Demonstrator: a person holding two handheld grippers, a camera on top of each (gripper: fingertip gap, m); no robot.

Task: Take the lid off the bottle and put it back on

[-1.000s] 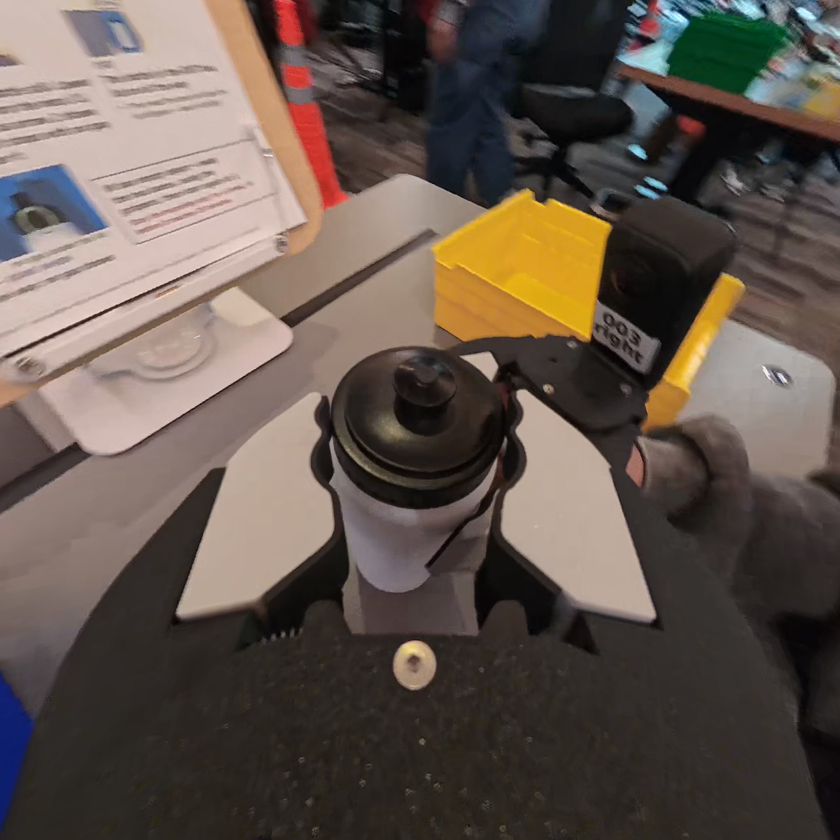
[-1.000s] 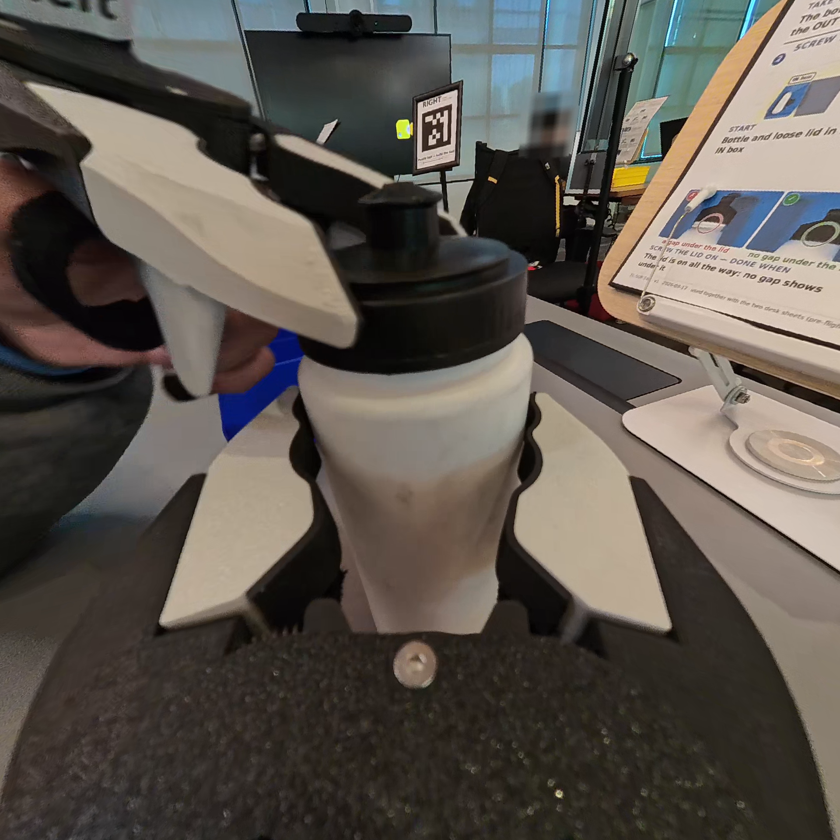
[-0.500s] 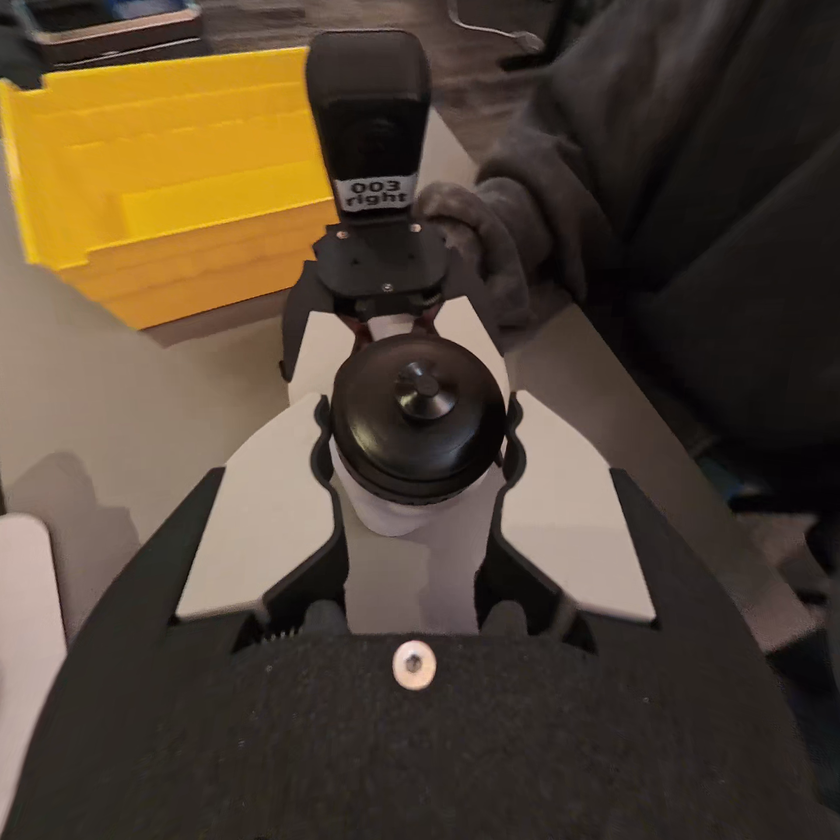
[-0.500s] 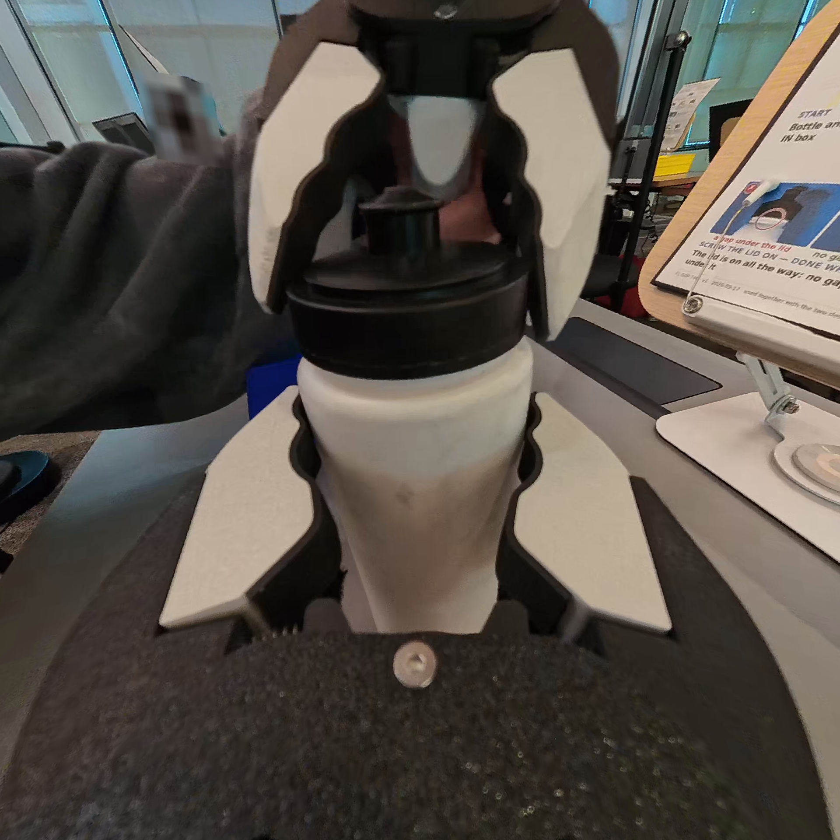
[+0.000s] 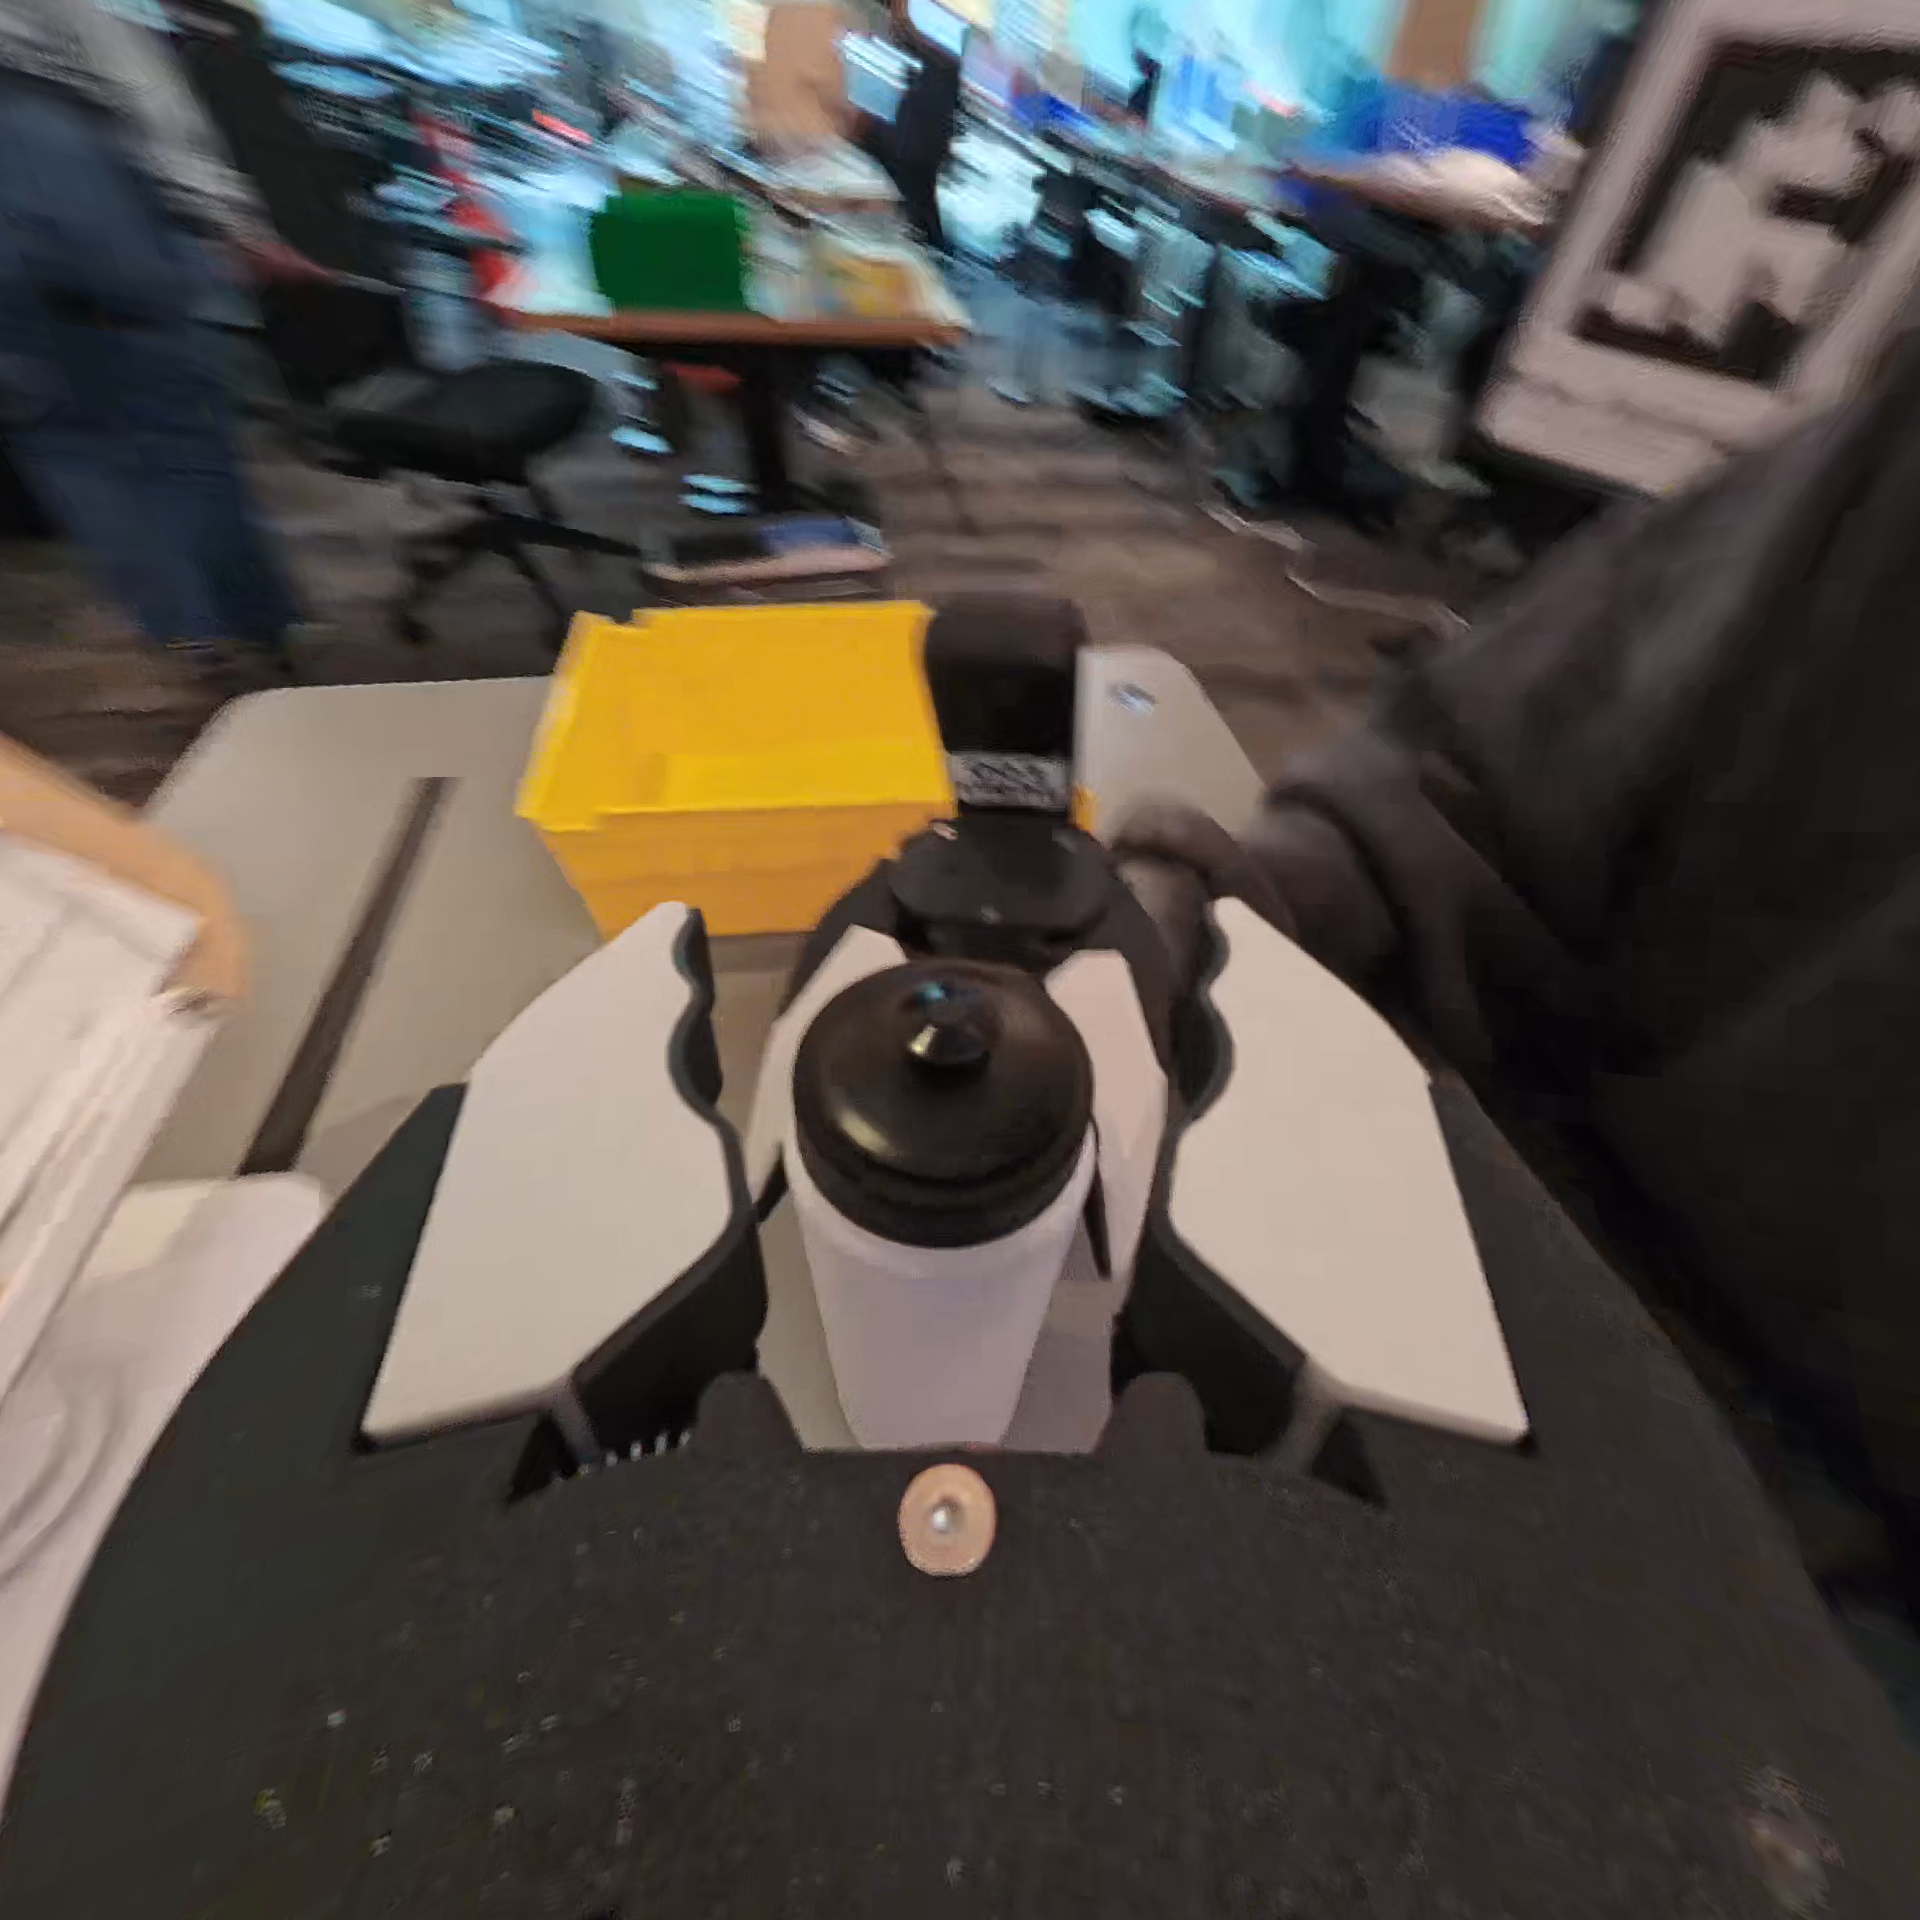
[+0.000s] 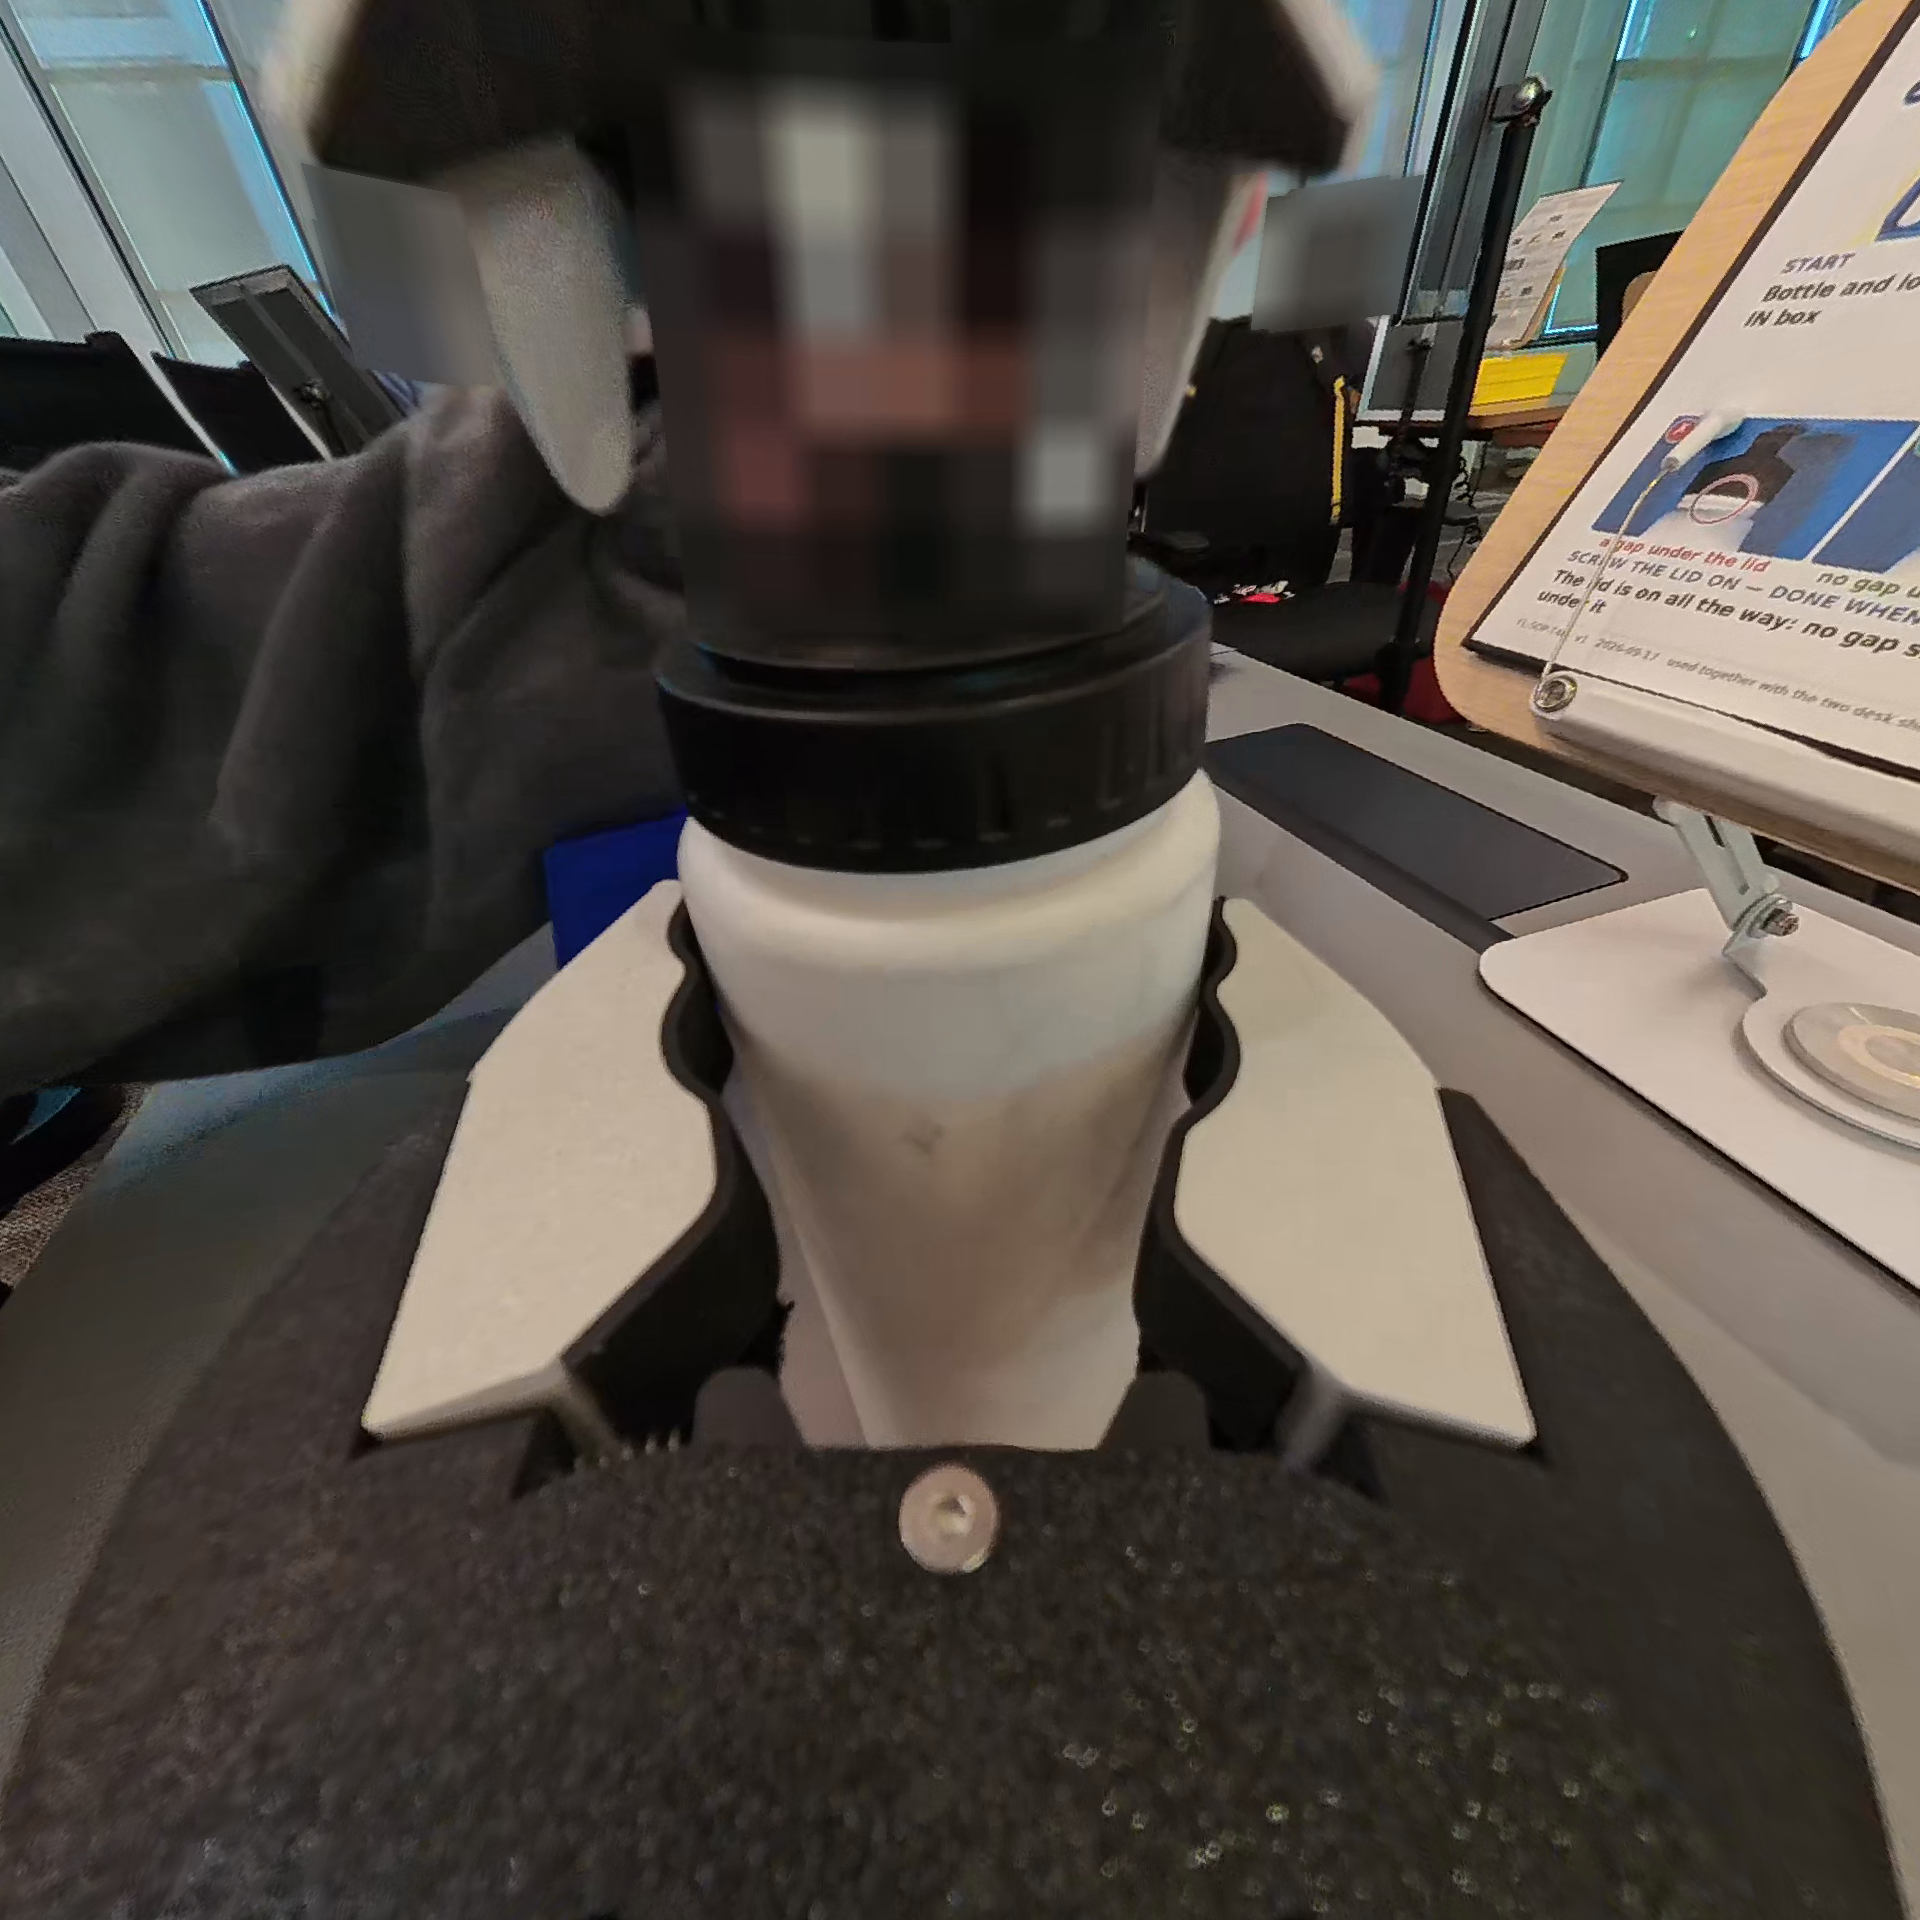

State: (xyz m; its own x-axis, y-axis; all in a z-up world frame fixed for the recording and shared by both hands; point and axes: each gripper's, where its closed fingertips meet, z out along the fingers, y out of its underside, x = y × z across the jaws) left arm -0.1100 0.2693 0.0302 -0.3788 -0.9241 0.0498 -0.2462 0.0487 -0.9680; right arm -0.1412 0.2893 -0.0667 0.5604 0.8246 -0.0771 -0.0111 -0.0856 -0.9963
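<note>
The right claw (image 6: pixel 951 1039) pinches the white bottle (image 6: pixel 951 1039) upright; the left claw (image 5: pixel 951 1049) hangs spread around the black lid (image 5: pixel 940 1101). Judged best: close squarely on the lid's rim, then twist while the bottle stays firmly held.

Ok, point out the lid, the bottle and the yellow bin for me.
lid (image 5: pixel 940 1101): left wrist view, on its black top face beside the spout.
bottle (image 6: pixel 951 997): right wrist view, on its white shoulder below the lid.
yellow bin (image 5: pixel 727 821): left wrist view, on its near wall.
</note>
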